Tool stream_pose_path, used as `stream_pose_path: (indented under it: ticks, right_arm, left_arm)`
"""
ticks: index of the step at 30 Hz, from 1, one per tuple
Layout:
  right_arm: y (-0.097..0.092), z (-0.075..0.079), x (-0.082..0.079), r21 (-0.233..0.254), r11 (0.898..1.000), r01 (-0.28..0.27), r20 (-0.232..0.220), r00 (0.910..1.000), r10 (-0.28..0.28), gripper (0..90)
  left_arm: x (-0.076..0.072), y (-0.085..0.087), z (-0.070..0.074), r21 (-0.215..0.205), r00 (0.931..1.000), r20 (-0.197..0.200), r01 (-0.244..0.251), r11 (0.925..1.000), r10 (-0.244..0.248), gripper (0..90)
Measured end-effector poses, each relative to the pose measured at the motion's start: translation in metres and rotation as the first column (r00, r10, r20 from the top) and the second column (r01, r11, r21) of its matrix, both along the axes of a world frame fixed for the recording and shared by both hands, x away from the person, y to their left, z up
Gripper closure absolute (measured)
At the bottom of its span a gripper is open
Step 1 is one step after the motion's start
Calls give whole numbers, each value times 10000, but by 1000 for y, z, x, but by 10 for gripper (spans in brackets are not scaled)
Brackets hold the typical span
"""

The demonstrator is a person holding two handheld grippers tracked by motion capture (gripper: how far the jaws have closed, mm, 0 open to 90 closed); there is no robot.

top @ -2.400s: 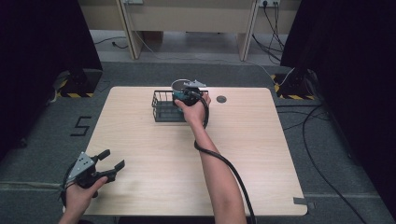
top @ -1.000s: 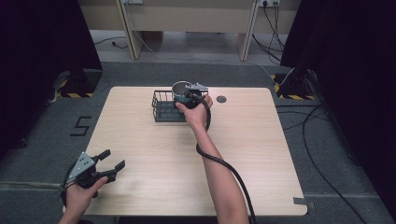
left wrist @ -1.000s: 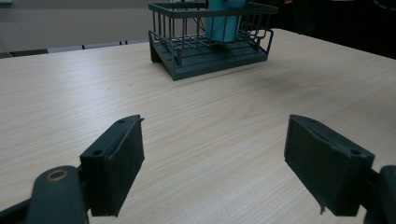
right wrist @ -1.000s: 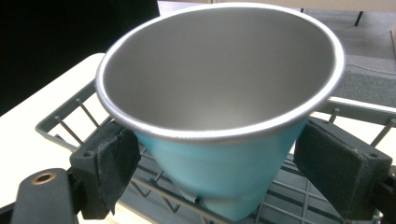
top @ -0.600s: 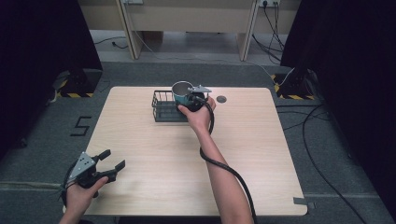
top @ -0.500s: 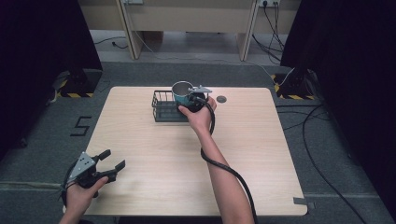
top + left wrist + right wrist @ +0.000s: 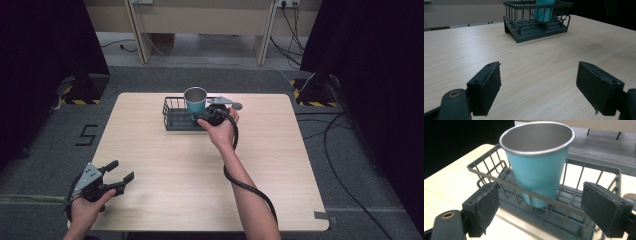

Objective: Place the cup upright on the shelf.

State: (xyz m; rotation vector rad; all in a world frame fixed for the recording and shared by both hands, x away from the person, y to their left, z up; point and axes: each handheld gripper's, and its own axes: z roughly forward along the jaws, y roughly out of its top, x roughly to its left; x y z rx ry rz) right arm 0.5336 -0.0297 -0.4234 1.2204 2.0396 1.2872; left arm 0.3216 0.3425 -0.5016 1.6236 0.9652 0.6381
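Cup in rack, both grippers open.
Right gripper (image 7: 202,116) reaches out at arm's length, jaws spread just short of the rack (image 7: 544,202); teal cup (image 7: 537,165) stands upright just beyond them. Left gripper (image 7: 120,176) hovers over the near table (image 7: 270,165) corner, jaws apart, empty.

Floor mark (image 7: 84,135): at the left of the high view you can read a black figure shaped like "5" or "S" on the grey floor, just off the table's left edge.
Other text: you can read none.
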Motion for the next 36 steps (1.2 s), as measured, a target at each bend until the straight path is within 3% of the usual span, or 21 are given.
stream_pose_path:
  ticks: [8,19,29,36]
  right_arm:
    - [-26,-3,-24,-246,9992,-300,42,9995,301,172]
    - [-83,-17,-69,-330,9987,-393,130,9991,398,186]
    - [-125,-42,-121,-61,9992,-383,180,9991,384,188]
    - [-150,-72,-171,199,9994,-277,175,9995,274,195]
  left_arm:
    - [0,0,0,17,10000,-10,-15,10000,15,192]
    - [0,0,0,119,10000,-44,-28,9999,28,192]
    - [0,0,-1,127,9999,-91,-103,9999,104,191]
    - [1,0,-1,104,9999,-105,-133,9999,134,191]
